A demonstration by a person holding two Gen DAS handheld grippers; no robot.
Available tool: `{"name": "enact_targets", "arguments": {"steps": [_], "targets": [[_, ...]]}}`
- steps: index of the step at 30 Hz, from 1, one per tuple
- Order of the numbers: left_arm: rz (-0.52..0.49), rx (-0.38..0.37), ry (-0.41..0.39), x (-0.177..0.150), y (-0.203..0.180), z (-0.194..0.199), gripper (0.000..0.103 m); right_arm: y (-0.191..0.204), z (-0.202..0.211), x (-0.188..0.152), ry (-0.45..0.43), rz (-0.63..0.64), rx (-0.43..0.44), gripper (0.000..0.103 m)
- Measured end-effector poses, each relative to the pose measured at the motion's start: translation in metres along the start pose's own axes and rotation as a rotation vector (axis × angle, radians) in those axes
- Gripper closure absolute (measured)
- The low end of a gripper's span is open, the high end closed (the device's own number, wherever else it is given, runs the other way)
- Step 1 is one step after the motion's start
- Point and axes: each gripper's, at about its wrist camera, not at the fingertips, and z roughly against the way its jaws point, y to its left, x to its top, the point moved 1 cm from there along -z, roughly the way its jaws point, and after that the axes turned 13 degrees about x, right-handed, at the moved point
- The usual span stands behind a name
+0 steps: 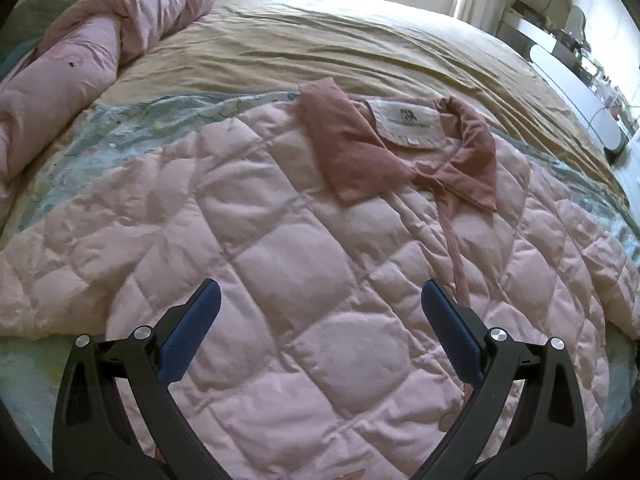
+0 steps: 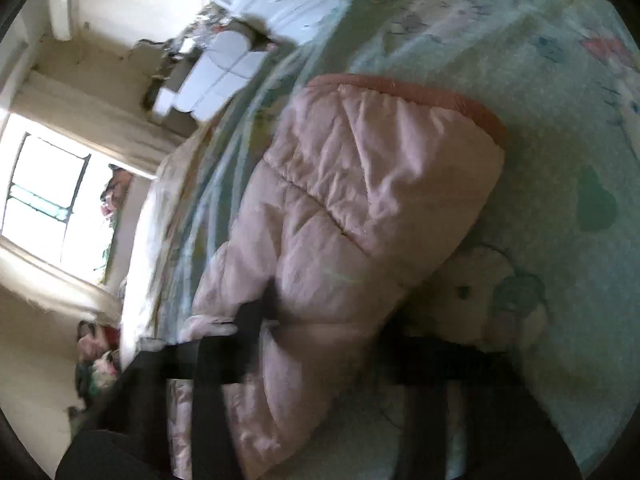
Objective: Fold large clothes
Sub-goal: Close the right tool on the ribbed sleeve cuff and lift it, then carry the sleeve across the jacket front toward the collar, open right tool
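A pale pink quilted jacket lies flat on the bed, front up, with its darker pink collar and white neck label toward the far side. My left gripper is open and empty, hovering just above the jacket's chest. In the right wrist view the frame is blurred; a jacket sleeve with a darker pink cuff lies on the bedsheet. My right gripper straddles the sleeve near its lower end; blur hides whether its fingers grip the fabric.
A bunched pink duvet lies at the bed's left. A tan sheet covers the far half, a light blue patterned sheet the near half. White furniture stands beyond the bed's right edge. A window is beyond.
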Motion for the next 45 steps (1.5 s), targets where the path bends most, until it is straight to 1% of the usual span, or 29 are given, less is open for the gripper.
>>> {"name": "enact_targets", "arguments": {"steps": [1,4,7,9,12,15,19,22,27,33,35,38,42,45], "targets": [[0.001,0.003,-0.008,0.002,0.004,0.003,0.009,0.007,0.003,0.001,-0.006,0.042,0.004,0.078],[0.002,0.025,-0.03,0.01,0.014,0.01,0.009,0.04,0.016,-0.004,-0.033,0.158,0.05,0.084],[0.01,0.027,-0.052,0.015,0.025,0.017,0.009,0.083,0.032,-0.019,-0.044,0.296,0.111,0.086],[0.026,0.024,-0.069,0.019,0.034,0.021,0.009,0.109,0.04,-0.028,-0.04,0.359,0.157,0.086],[0.059,0.004,-0.067,0.02,0.046,0.023,0.009,0.154,0.049,-0.047,-0.036,0.464,0.234,0.087],[0.089,-0.036,-0.064,0.02,0.056,0.024,0.009,0.196,0.057,-0.068,-0.018,0.519,0.32,0.087],[0.091,-0.028,-0.081,0.019,0.067,0.027,0.009,0.24,0.059,-0.095,0.01,0.59,0.393,0.087],[0.098,-0.023,-0.087,0.02,0.075,0.028,0.009,0.263,0.057,-0.111,0.03,0.632,0.422,0.087],[0.129,-0.082,-0.103,0.022,0.089,0.037,0.009,0.294,0.056,-0.139,0.071,0.674,0.458,0.087],[0.132,-0.089,-0.118,0.024,0.097,0.048,0.009,0.328,0.06,-0.179,0.108,0.719,0.495,0.087],[0.133,-0.1,-0.12,0.024,0.1,0.05,0.009,0.333,0.063,-0.19,0.125,0.735,0.51,0.087],[0.141,-0.116,-0.121,0.024,0.107,0.054,0.009,0.349,0.065,-0.215,0.144,0.766,0.525,0.087],[0.174,-0.142,-0.111,0.023,0.121,0.055,0.009,0.364,0.064,-0.249,0.18,0.792,0.542,0.087],[0.219,-0.191,-0.092,0.021,0.133,0.052,0.009,0.371,0.061,-0.27,0.213,0.804,0.556,0.087]]}}
